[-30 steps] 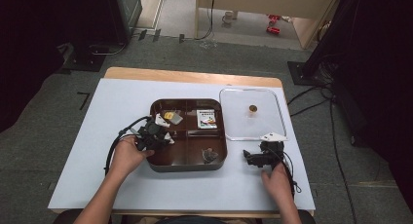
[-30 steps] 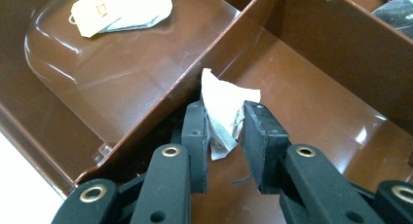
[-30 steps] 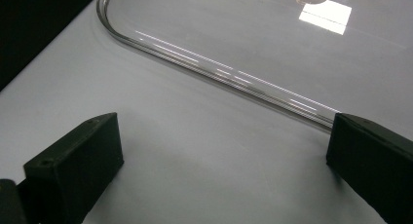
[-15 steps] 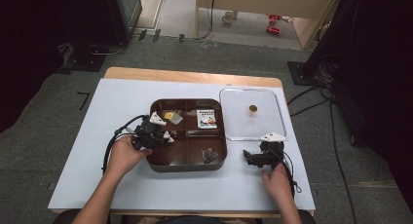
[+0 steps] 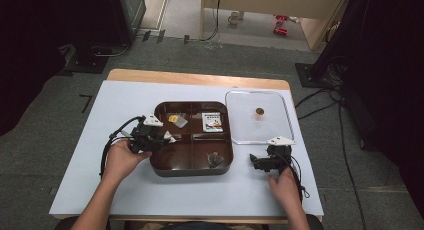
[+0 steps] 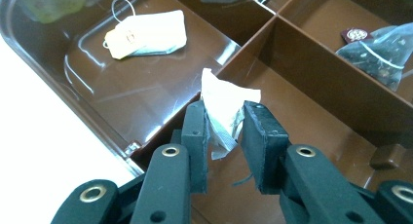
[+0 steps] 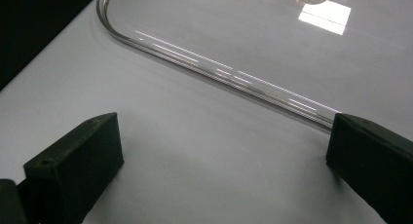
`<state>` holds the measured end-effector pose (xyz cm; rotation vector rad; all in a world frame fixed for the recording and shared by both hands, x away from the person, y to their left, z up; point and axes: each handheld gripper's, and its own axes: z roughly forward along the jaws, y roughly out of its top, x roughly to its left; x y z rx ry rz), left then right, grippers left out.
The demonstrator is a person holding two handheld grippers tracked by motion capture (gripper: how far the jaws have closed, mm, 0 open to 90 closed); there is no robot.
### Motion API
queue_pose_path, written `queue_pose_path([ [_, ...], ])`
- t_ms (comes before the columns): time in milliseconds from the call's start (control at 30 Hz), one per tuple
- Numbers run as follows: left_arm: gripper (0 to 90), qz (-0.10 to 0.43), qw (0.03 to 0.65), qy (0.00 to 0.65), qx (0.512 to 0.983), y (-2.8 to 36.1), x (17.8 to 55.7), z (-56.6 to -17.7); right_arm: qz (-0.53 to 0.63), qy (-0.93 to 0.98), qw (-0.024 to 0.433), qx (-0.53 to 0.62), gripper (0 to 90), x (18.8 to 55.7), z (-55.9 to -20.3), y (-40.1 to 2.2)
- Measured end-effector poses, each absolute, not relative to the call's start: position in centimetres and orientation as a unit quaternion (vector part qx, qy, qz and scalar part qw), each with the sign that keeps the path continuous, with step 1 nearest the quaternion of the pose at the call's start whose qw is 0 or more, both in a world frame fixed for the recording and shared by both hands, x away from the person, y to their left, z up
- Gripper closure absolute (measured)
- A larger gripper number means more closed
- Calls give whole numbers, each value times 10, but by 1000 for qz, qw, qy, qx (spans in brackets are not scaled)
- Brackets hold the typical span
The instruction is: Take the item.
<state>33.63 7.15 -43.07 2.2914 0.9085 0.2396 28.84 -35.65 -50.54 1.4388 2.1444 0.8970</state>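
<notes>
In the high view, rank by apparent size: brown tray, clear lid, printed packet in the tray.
1. Brown tray
2. Clear lid, slightly smaller, though it lies farther from the camera
3. Printed packet, far smallest

Brown tray (image 5: 192,169), white table cover (image 5: 80,155), black tongs (image 6: 224,136) around a white tea bag (image 6: 225,112), clear lid (image 5: 257,132).

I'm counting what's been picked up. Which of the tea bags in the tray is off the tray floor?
The crumpled white tea bag pinched in the left gripper. The yellow-tagged one and the dark mesh one lie flat in their compartments.
</notes>
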Motion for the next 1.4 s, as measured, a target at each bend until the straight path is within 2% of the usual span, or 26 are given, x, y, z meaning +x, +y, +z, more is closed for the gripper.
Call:
queue_pose_path([
  [1400,722,127,385,392,826,133,316,-405,322,768,201,516,0,289,-505,-357],
])
